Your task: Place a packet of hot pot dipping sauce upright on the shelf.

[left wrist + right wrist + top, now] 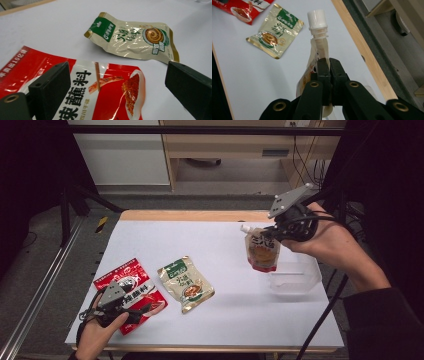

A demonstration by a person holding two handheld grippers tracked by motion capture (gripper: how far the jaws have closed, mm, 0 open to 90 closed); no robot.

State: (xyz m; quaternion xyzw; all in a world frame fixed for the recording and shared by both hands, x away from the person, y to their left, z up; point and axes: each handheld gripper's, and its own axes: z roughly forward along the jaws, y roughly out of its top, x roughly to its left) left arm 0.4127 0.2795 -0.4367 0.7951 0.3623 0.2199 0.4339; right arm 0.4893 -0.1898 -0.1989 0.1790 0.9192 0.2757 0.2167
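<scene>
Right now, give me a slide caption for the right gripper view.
Right gripper clamps a spouted pouch below its white cap.

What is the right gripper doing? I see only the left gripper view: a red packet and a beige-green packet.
Observer: The right gripper is shut on a spouted pouch, pinching it just below the white cap.
Operator: Is this pouch lying on the table?
Observer: No, it hangs lifted from the white table, beside a clear plastic container at the right side.
Operator: And where is my left gripper standing?
Observer: The left gripper sits open over the lower end of the red packet, near the front left corner of the table.
</scene>
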